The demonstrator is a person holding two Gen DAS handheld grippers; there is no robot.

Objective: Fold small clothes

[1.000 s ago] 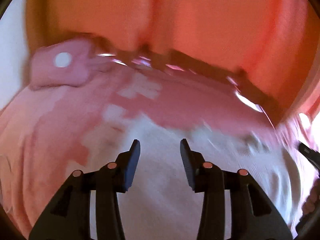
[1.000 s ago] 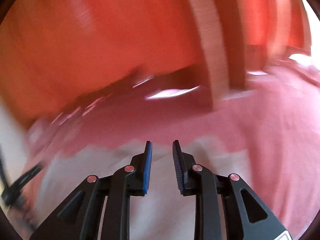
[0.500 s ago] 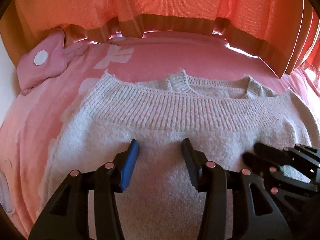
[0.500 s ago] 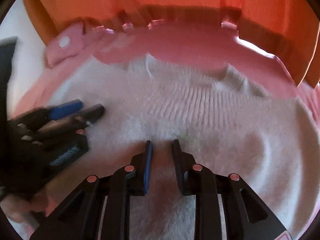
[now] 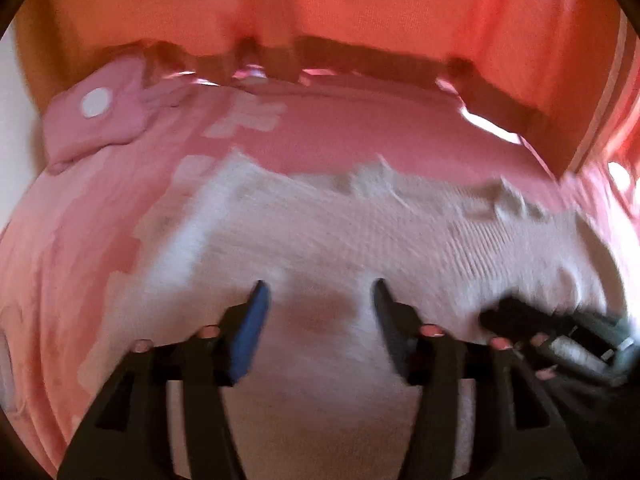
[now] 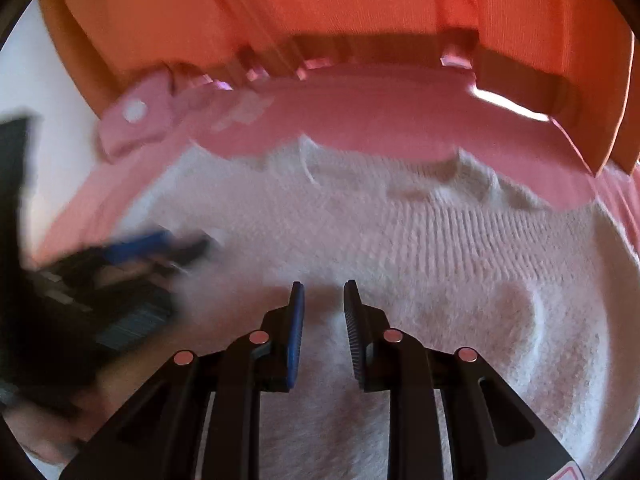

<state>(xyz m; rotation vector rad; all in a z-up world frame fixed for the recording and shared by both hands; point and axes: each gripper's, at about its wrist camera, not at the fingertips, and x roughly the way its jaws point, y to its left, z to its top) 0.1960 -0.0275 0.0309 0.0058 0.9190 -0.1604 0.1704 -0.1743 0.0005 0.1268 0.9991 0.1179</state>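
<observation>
I have one white knit sweater spread flat on the pink bedcover, and it lies directly under and ahead of both tools, its ribbed band and neckline at the far side toward the orange curtain. Its long axis runs left to right across both views, so any fold I make will likely bring the near part forward over the far part, or one side across the other. The left gripper hangs over the left half of the sweater with its jaws spread wide and nothing between them; the right gripper is over the right half with a narrower gap, also parted and holding nothing, though I cannot tell whether the tips touch the knit. The two sit side by side, each equally near the cloth, each visible at the other's edge. Counting: one sweater, two grippers, one small pink pouch with a white dot at the far left corner of the bed, well apart from the sweater. Both views are blurred.
</observation>
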